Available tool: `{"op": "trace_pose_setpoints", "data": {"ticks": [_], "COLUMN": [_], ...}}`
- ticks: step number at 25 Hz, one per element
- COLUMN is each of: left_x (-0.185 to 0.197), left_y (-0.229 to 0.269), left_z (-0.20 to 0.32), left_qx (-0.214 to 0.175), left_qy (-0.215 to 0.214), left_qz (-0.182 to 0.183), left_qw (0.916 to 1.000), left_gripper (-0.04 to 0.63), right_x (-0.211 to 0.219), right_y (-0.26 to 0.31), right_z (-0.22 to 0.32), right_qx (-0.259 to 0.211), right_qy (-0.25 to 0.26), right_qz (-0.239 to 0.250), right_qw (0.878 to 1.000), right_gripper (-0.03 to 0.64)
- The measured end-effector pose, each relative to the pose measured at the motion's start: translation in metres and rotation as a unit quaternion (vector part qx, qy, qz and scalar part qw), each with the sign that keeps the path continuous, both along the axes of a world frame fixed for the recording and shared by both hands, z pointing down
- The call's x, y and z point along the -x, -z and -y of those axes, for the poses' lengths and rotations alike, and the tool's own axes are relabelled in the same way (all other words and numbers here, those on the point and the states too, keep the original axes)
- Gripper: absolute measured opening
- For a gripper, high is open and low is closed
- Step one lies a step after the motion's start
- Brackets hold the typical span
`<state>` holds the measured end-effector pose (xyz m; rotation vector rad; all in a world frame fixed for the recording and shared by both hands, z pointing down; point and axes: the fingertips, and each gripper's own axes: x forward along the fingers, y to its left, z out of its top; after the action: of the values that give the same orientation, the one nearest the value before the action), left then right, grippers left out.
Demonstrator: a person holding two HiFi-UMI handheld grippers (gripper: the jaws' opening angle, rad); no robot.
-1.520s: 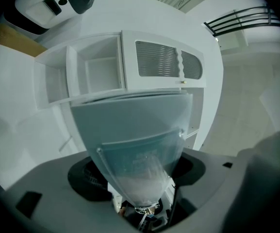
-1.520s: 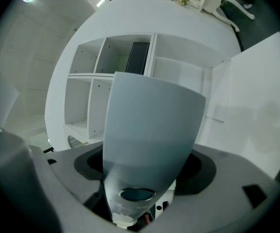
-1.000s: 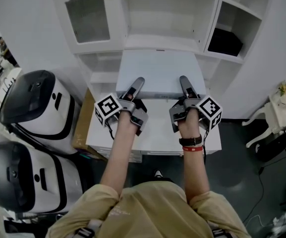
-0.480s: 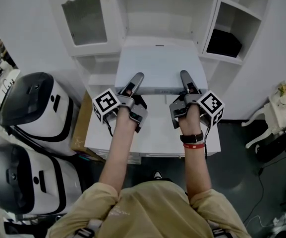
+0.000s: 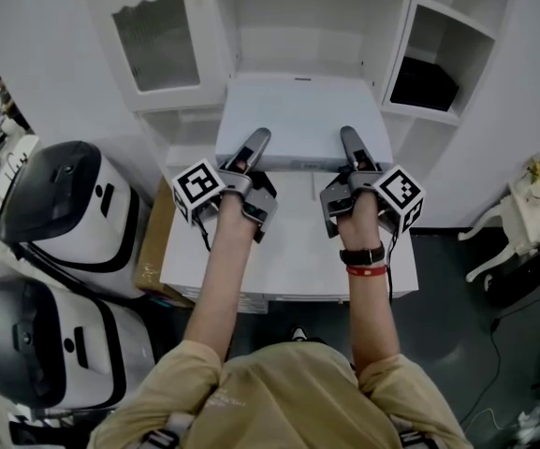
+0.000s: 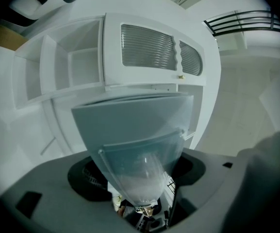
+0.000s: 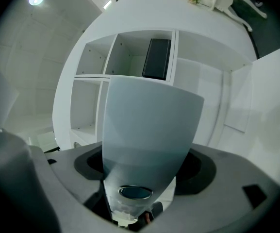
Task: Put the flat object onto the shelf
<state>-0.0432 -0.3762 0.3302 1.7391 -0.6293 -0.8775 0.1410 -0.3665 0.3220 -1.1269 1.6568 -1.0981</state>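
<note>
Flat object (image 5: pixel 298 120) higher, nearer shelf (image 5: pixel 298 62)

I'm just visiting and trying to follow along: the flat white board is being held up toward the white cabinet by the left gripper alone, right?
Not quite: both grippers hold it. In the head view the left gripper and the right gripper each clamp the near edge of the flat white board, held up toward the white cabinet.

You have raised the flat white box (image 5: pixel 299 120), clamped in your left gripper (image 5: pixel 258 139) and right gripper (image 5: pixel 348 139), bringing its far edge closer to the shelf (image 5: pixel 288 62) front edge.
</note>
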Motion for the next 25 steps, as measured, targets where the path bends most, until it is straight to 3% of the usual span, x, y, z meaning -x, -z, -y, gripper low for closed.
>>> {"op": "trace_pose_setpoints", "data": {"ticks": [6,17,25], "left_x": [0.003,0.001,-0.008], "left_y": [0.0,-0.002,0.002], "left_z": [0.016,0.032,0.076], "left_qx": [-0.003,-0.005,0.006], "left_qy": [0.003,0.008,0.013], "left_qz": [0.018,0.012,0.01], "left_qw": [0.9998,0.9999,0.9998], "left_gripper": [0.333,0.333,0.333], "right_x": [0.0,-0.002,-0.012], "right_y": [0.002,-0.001,0.005], "right_z": [0.013,0.029,0.077], "right_qx": [-0.002,-0.004,0.002], "right_qy": [0.005,0.005,0.007], "right_qz": [0.006,0.009,0.01], "right_qw": [1.0,1.0,1.0], "right_gripper": [0.367,0.367,0.367]}}
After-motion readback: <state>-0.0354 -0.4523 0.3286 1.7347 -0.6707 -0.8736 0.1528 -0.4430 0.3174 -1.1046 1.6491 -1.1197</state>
